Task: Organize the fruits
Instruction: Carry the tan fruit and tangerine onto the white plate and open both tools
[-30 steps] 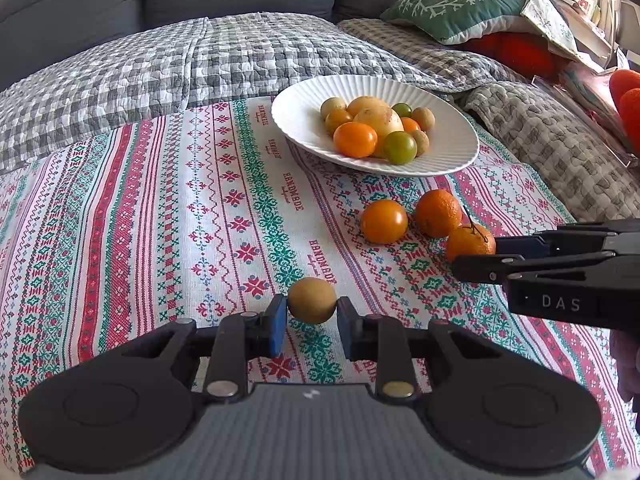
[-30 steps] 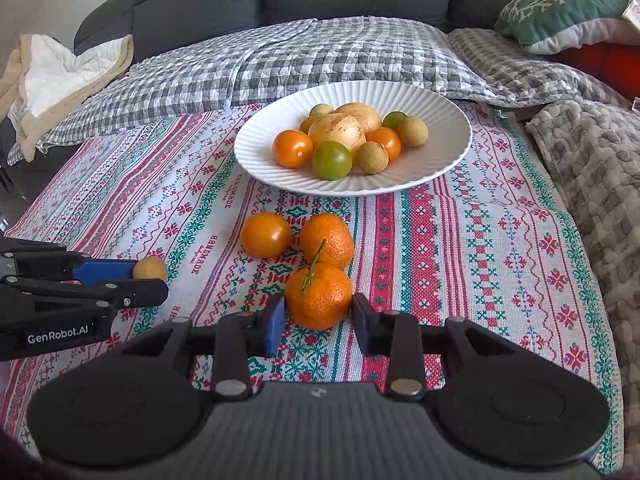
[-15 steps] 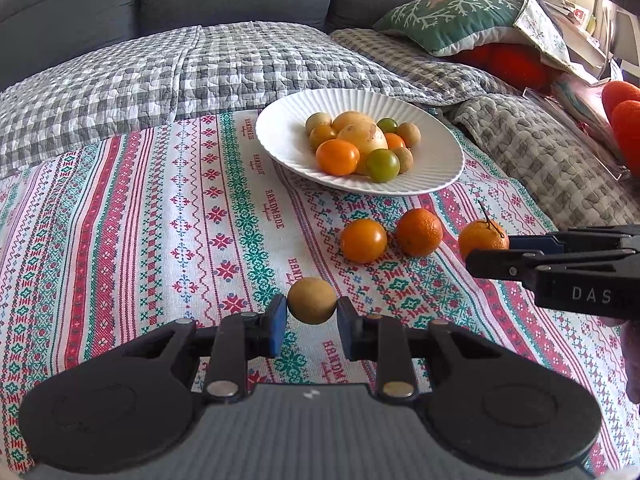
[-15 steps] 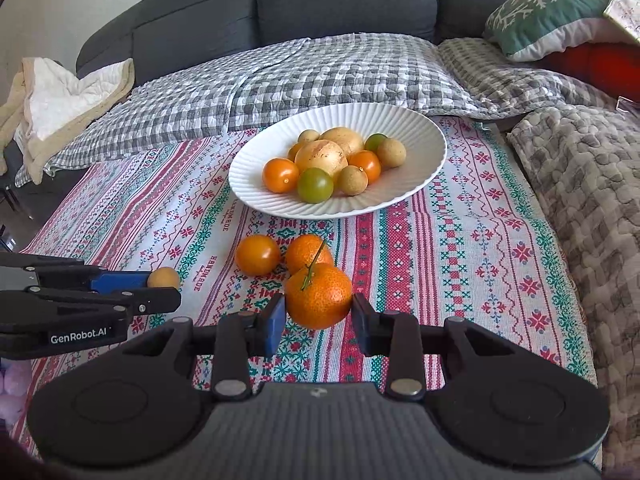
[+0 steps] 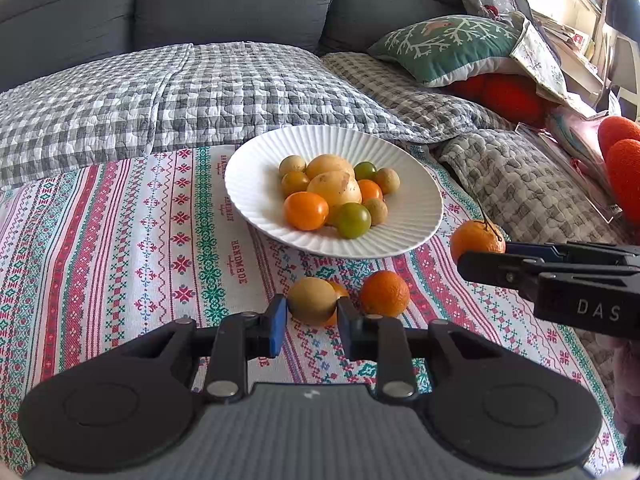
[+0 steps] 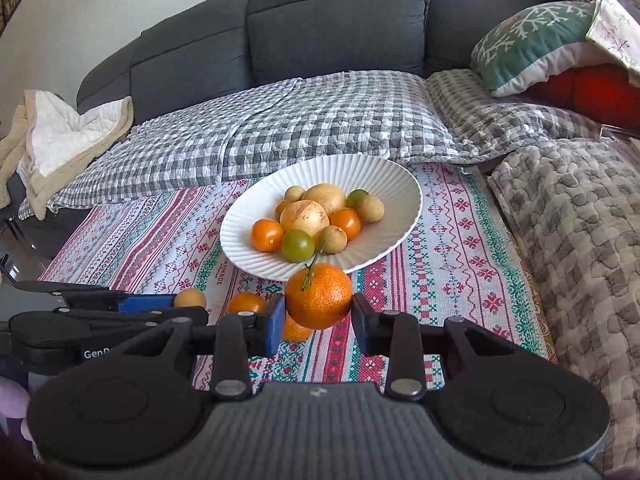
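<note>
While the left hand-held gripper [image 5: 312,322] is clamping a small tan fruit [image 5: 312,300] between its blue pads, the right hand-held gripper [image 6: 318,318] is squeezing a stemmed orange [image 6: 319,295] the same way. Both fruits are hanging above the striped cloth [image 5: 120,240], in front of the plate [image 5: 412,216] and short of its near rim. The tan fruit is nearly round, so no long axis is showing; it is sitting level between the pads. The orange is sitting with its thin stem [image 6: 313,264] pointing up and leaning a little toward the plate. In the left view the same orange [image 5: 477,240] is showing at the tip of the right gripper [image 5: 492,258], just beside the plate's right edge.

Two more oranges are lying on the cloth below the grippers: one [image 5: 385,293] in plain view, the other [image 5: 339,292] mostly hidden behind the tan fruit.

The plate is white and ribbed, and it is holding a heap of fruit: two large yellow ones [image 5: 334,188] in the middle, an orange tomato-like one [image 5: 306,211] and a green one [image 5: 353,220] at the front, another green one [image 5: 365,170] at the back, and several small tan and orange ones around them, all touching.

Behind the cloth a grey checked quilt [image 5: 200,92] is covering a dark sofa [image 5: 240,0], with a green cushion [image 5: 448,50] lying at the right.
</note>
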{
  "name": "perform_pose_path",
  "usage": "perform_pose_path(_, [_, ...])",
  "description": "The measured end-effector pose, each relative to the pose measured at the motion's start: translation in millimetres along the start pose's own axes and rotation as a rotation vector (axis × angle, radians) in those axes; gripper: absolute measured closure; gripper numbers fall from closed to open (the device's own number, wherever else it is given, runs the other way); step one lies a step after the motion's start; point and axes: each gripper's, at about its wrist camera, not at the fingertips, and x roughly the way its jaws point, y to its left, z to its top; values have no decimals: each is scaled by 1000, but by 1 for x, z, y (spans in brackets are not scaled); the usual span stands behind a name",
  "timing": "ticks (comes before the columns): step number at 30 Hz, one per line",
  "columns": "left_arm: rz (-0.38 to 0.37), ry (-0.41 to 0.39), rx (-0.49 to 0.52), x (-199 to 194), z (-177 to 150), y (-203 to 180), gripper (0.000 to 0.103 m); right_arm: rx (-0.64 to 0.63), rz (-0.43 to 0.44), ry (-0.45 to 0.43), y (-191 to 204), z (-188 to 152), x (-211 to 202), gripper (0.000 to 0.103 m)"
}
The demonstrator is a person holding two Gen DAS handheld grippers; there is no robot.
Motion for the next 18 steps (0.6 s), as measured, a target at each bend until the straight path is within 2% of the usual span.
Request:
perform_pose_path(7, [-12,-29,40,14,22,-13,83,-16,-23,-24,-12,16,12,71])
perform_pose_path(18, [-15,-9,44,48,34,-16,83,-40,-41,-22,-25,31,42,71])
